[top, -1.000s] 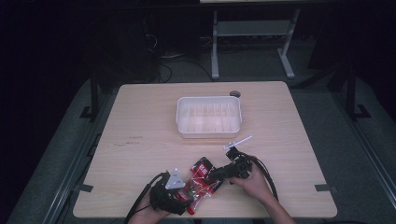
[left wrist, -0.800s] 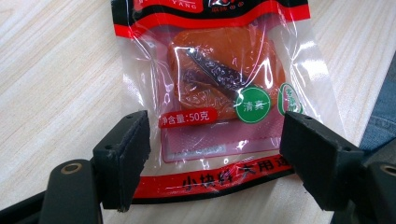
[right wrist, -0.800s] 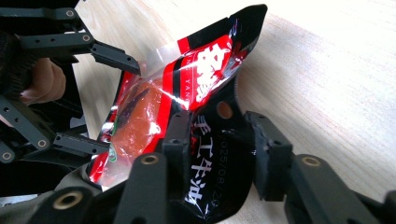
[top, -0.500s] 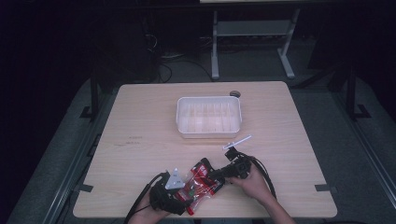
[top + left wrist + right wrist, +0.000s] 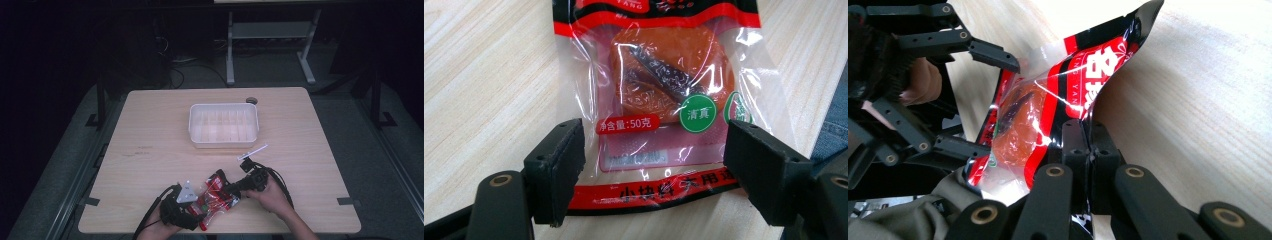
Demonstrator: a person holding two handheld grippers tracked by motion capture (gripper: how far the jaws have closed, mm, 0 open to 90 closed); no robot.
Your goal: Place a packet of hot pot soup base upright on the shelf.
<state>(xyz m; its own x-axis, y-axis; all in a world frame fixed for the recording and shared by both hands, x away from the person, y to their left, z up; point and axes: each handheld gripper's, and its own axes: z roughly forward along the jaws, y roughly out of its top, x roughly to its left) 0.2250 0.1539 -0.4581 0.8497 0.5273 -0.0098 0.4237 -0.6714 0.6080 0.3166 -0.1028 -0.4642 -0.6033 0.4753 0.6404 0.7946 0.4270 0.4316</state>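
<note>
Table (image 5: 150,130): left half and far-left corner bare wood, open to a pass. Right edge strip also bare.

White plastic bin (image 5: 224,124): sits at centre, toward the far edge, blocking a straight line from the near edge to the far-middle. Small dark round object (image 5: 251,100) just beyond its far-right corner, at the table's far edge.

Thin white stick (image 5: 252,152): lies between the bin and the near edge, close to the right gripper (image 5: 239,186).

Near edge, centre: crowded. Left gripper (image 5: 194,210), right gripper and the red snack packet (image 5: 216,196) between them fill that stretch. Left gripper's jaws stand apart around the packet's end; right gripper's jaws are pressed together on the packet's edge.
</note>
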